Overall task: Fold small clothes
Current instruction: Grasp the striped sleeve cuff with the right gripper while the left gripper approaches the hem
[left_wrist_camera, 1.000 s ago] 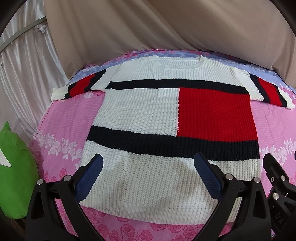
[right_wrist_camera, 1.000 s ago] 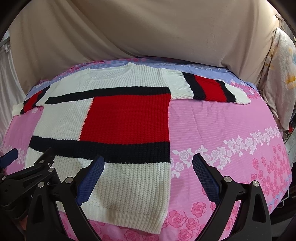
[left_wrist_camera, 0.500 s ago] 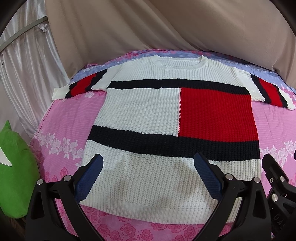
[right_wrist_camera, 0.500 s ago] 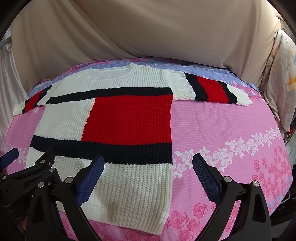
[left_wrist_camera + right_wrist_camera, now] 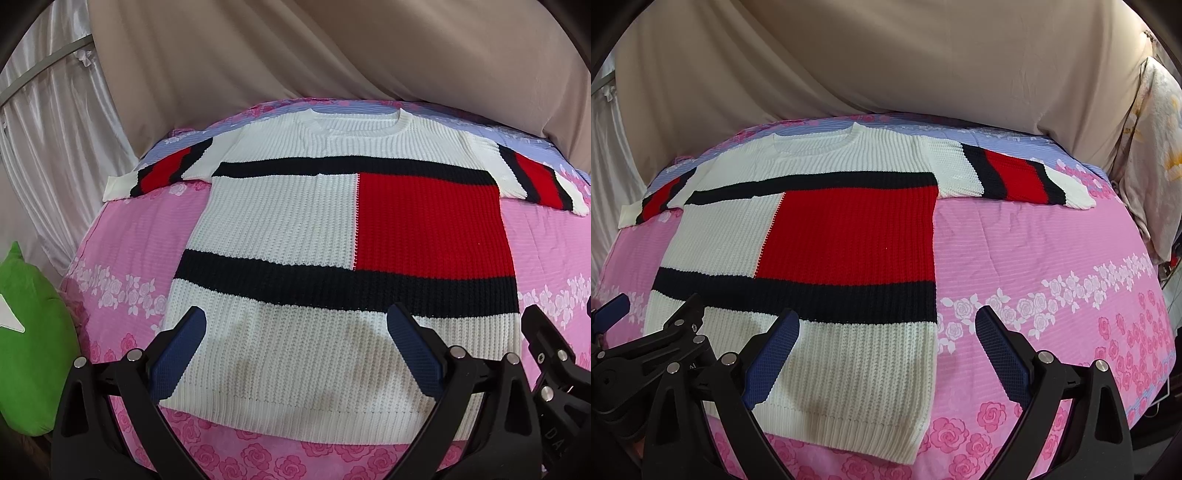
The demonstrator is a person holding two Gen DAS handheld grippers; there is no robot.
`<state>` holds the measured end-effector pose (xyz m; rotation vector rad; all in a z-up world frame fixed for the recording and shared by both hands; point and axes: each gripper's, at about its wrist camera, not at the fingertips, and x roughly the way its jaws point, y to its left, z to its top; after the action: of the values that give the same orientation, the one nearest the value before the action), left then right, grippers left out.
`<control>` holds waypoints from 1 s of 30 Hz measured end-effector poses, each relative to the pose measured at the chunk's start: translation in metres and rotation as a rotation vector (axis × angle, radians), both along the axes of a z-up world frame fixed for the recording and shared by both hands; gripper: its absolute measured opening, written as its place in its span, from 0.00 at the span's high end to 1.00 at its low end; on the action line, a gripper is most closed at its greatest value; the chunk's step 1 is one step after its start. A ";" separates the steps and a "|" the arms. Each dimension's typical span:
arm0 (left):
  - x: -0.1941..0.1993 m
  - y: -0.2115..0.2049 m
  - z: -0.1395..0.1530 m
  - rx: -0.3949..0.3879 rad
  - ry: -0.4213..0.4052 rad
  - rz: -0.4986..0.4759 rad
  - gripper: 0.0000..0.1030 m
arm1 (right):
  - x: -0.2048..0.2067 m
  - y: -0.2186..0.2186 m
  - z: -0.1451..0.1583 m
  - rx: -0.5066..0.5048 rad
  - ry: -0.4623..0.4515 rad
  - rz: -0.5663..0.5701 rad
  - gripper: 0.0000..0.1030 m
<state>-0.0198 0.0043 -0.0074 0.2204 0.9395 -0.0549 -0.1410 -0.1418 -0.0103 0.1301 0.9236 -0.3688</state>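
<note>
1. My left gripper (image 5: 295,350) hangs over the sweater's near hem with its jaws wide and nothing between them; I judge this a ready pose before any grab.
2. My right gripper (image 5: 886,350) sits beside it, jaws equally wide and empty, straddling the sweater's right edge, with 1 blue pad (image 5: 772,360) over knit and the other over bedsheet.
3. The chunky white knit sweater with navy bands and a red block (image 5: 280,229) lies flat and face up on the pink rose-print bedsheet (image 5: 1052,258), hem nearest me, neckline farthest. Spread out like this, every edge is reachable for a first fold.
4. Both striped sleeves (image 5: 1015,177) stretch straight out sideways, so I expect they get turned inward first.
5. A green cushion (image 5: 33,350) sits off the bed's left side.
6. Beige draped cloth (image 5: 886,66) closes the background.
</note>
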 end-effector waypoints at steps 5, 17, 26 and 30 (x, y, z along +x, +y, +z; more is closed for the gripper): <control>0.001 -0.002 0.000 0.003 0.000 -0.004 0.07 | 0.000 0.001 0.000 0.002 0.000 -0.001 0.08; 0.027 -0.007 -0.017 -0.010 0.088 0.016 0.06 | 0.011 -0.054 -0.023 0.122 0.025 -0.066 0.08; 0.062 -0.018 -0.038 -0.064 0.154 -0.001 0.06 | 0.055 -0.302 -0.046 0.290 -0.060 -0.426 0.08; 0.073 -0.023 -0.042 -0.123 0.145 0.005 0.06 | 0.072 -0.415 -0.068 0.413 -0.146 -0.604 0.19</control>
<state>0.0535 -0.0186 -0.0492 0.1005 1.0776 -0.1251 -0.0691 -0.5564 -0.0780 0.8166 0.7923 -0.7112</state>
